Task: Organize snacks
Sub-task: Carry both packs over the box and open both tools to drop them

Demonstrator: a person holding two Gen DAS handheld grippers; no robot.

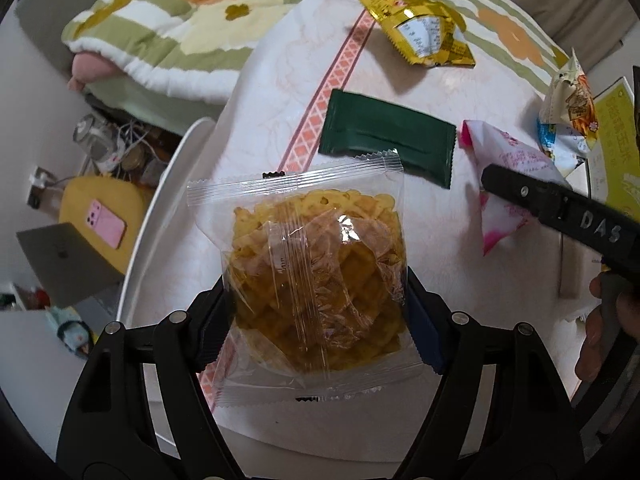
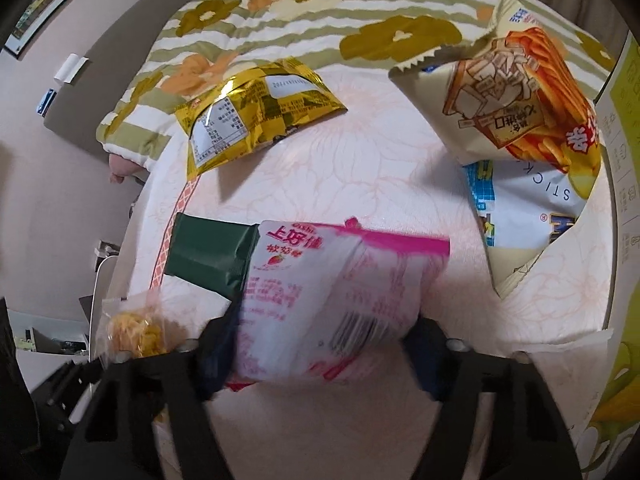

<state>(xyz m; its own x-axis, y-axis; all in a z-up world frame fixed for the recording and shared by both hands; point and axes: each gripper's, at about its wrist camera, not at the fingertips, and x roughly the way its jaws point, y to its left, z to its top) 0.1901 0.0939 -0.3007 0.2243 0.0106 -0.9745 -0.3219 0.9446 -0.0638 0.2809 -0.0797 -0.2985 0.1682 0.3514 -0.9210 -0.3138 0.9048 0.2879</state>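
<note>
My left gripper (image 1: 318,312) is shut on a clear bag of yellow lattice crisps (image 1: 316,280), held over the round table (image 1: 272,128); the bag also shows in the right wrist view (image 2: 138,330). My right gripper (image 2: 320,344) is shut on a pink-and-white strawberry snack packet (image 2: 328,296), also seen in the left wrist view (image 1: 508,172) with the right gripper's finger (image 1: 560,204) over it. A dark green packet (image 1: 388,136) (image 2: 208,256) lies on the table between the two.
A gold foil packet (image 1: 420,32) (image 2: 248,112) lies at the far side. A cream fries bag (image 2: 516,92) (image 1: 568,116) and a yellow-green box (image 2: 624,152) stand at the right. A quilted bed (image 1: 180,36) is behind; a chair with a pink phone (image 1: 108,224) at left.
</note>
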